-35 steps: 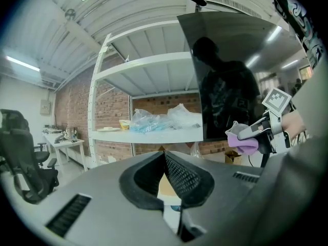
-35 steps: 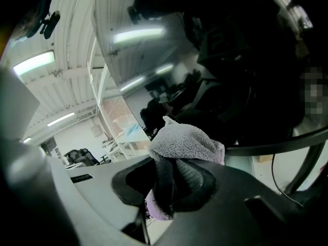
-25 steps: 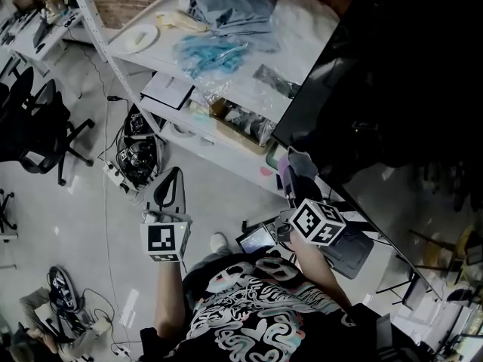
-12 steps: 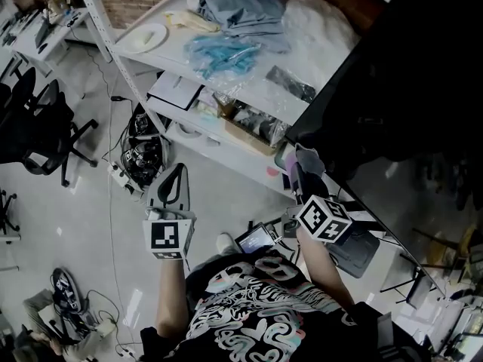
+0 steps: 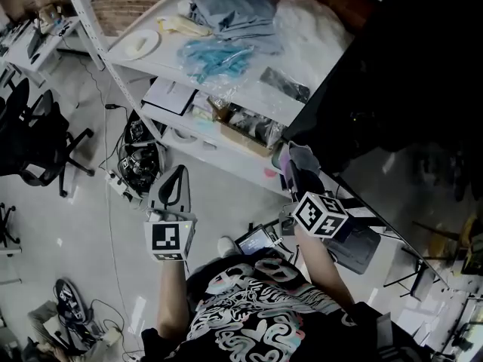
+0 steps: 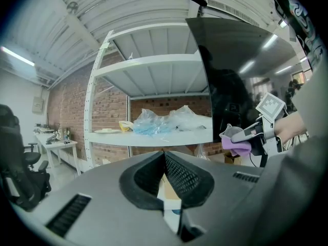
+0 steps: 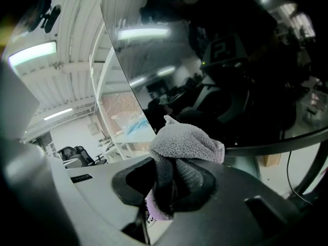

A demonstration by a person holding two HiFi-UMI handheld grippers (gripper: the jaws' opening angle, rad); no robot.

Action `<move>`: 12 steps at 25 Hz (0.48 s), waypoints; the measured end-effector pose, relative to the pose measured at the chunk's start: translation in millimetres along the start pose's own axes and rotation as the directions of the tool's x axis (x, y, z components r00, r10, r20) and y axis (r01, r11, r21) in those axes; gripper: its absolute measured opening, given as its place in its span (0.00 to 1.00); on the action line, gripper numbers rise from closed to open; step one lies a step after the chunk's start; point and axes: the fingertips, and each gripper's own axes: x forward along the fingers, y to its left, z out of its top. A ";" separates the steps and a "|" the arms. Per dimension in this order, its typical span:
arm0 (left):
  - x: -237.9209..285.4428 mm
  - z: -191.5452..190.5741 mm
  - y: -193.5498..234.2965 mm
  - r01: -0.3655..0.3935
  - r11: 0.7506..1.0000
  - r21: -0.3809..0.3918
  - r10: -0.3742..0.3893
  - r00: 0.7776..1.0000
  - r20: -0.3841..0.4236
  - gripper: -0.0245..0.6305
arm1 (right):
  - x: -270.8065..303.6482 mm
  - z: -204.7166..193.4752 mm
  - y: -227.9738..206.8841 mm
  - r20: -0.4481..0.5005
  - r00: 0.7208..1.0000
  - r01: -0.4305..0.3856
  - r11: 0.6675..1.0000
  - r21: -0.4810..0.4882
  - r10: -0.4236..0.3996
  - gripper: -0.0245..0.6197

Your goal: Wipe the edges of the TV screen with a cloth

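The TV screen (image 5: 407, 66) is a big black panel at the head view's upper right; in the right gripper view its glossy face (image 7: 215, 60) fills the top. My right gripper (image 5: 299, 173) is shut on a grey-purple cloth (image 5: 296, 157), holding it at the screen's lower left corner. The cloth (image 7: 187, 142) bulges out of the jaws close to the bottom edge. My left gripper (image 5: 172, 189) hangs shut and holds nothing, over the floor left of the TV. Its own view shows the gripper (image 6: 164, 155), the TV (image 6: 236, 76) and the cloth (image 6: 234, 142) to the right.
A white metal shelf rack (image 5: 249, 96) stands left of the TV with plastic bags, blue fabric (image 5: 215, 51) and a plate (image 5: 139, 42). Office chairs (image 5: 38, 134) and a tangle of cables (image 5: 139, 157) sit on the floor. A small screen device (image 5: 256, 240) lies near my body.
The right gripper and cloth shifted only slightly along the TV's lower left corner. The left gripper stayed nearly still.
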 end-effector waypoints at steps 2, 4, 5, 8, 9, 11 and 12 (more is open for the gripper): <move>0.1 -1.3 1.7 0.001 1.000 0.000 -0.001 1.000 -0.004 0.06 | 2.3 0.2 0.9 -0.002 1.000 -0.003 1.000 -0.002 0.003 0.20; -0.8 -3.0 3.3 0.002 1.000 0.001 -0.002 1.000 -0.007 0.06 | 4.2 0.8 1.9 -0.001 1.000 -0.004 1.000 -0.005 0.004 0.20; -1.5 -3.6 4.2 0.003 1.000 0.002 -0.003 1.000 -0.008 0.06 | 5.0 1.1 2.9 0.001 1.000 -0.005 1.000 -0.006 0.005 0.20; -4.3 -5.6 6.8 0.002 1.000 -0.001 -0.002 1.000 -0.011 0.06 | 7.2 0.8 6.6 0.003 1.000 -0.011 1.000 -0.008 0.011 0.20; -5.6 -6.5 7.4 0.001 1.000 -0.002 -0.001 1.000 -0.013 0.06 | 8.0 0.4 7.6 0.002 1.000 -0.014 1.000 -0.009 0.014 0.20; -8.5 -8.4 8.7 -0.002 1.000 -0.003 0.002 1.000 -0.017 0.06 | 10.0 -0.4 9.8 -0.002 1.000 -0.017 1.000 -0.010 0.017 0.20; -9.7 -9.0 9.7 -0.004 1.000 -0.003 0.004 1.000 -0.019 0.06 | 11.3 -0.6 10.9 -0.003 1.000 -0.018 1.000 -0.009 0.018 0.20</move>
